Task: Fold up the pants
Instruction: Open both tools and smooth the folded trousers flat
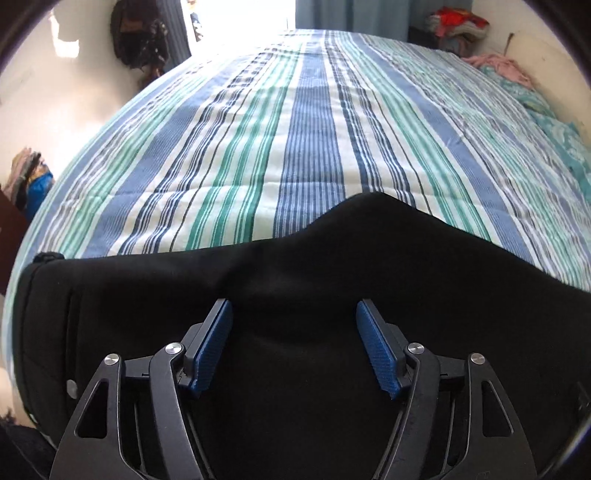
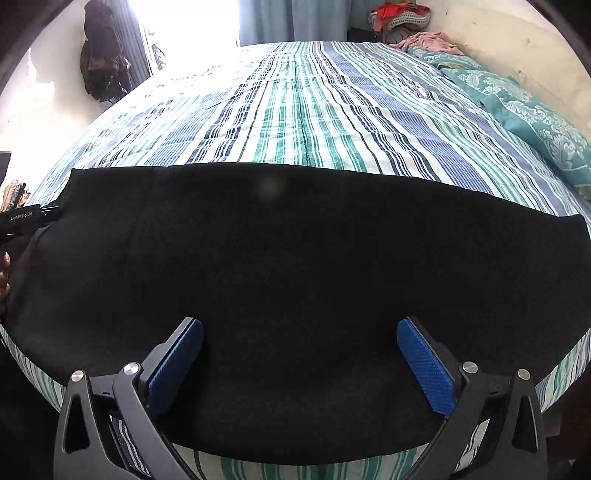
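Black pants point(image 2: 295, 266) lie spread flat along the near edge of a striped bed point(image 2: 295, 110). In the left wrist view the same pants point(image 1: 332, 266) show a humped far edge, and their waistband end with a metal button point(image 1: 71, 386) sits at the far left. My left gripper point(image 1: 294, 306) hovers over the dark cloth with its blue pads point(image 1: 214, 343) apart and nothing pinched. My right gripper point(image 2: 300, 325) stands wide open above the pants, its blue pads point(image 2: 424, 369) clear of the fabric. The left gripper's body point(image 2: 22, 218) shows at the left edge of the right wrist view.
The bed is covered in a blue, green and white striped sheet point(image 1: 295, 129). A teal patterned blanket point(image 2: 535, 118) and pink cloth point(image 2: 428, 40) lie along the right wall. A dark bag point(image 1: 136, 37) hangs at the back left; piled clothes point(image 1: 458, 26) sit at the back right.
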Motion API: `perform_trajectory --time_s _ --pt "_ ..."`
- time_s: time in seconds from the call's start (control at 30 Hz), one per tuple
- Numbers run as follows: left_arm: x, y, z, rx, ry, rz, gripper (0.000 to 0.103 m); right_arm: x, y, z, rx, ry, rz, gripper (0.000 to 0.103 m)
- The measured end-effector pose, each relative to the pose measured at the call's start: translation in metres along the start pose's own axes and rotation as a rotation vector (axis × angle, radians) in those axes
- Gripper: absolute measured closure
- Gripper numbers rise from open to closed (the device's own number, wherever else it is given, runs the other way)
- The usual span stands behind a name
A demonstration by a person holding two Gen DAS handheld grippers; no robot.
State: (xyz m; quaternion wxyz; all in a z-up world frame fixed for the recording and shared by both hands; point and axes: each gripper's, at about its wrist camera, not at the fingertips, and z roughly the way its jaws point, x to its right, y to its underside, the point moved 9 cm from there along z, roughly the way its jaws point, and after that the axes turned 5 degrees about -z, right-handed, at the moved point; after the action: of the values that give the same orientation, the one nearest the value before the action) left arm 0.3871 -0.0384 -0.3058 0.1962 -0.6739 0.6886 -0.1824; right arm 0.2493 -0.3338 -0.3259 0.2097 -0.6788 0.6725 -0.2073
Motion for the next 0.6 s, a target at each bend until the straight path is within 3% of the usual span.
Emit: perform_trajectory --time_s 0.1,0.17,0.27,0.37,0.4,0.6 --pt "0.004 0.011 -0.036 0.032 0.028 0.051 0.031 0.001 -0.001 0.0 0.001 -0.008 -0.006 0.0" --pt "0.002 0.025 -0.064 0.061 0.081 0.045 0.02 0.001 -0.002 0.001 0.0 -0.008 -0.009 0.0" --pt "0.003 0.055 -0.077 0.053 0.145 0.061 0.012 0.001 -0.003 0.001 -0.002 -0.005 -0.009 0.0" --pt "0.002 0.095 -0.063 -0.018 0.068 0.182 0.012 0.001 -0.003 0.002 -0.004 -0.004 -0.007 0.0" --pt "-0.001 0.1 -0.062 -0.006 0.062 0.193 0.012 0.002 -0.003 0.002 -0.003 -0.003 -0.007 0.0" --pt "-0.01 0.1 -0.066 -0.039 0.062 0.153 0.011 0.001 -0.003 0.002 0.002 -0.001 -0.009 0.0"
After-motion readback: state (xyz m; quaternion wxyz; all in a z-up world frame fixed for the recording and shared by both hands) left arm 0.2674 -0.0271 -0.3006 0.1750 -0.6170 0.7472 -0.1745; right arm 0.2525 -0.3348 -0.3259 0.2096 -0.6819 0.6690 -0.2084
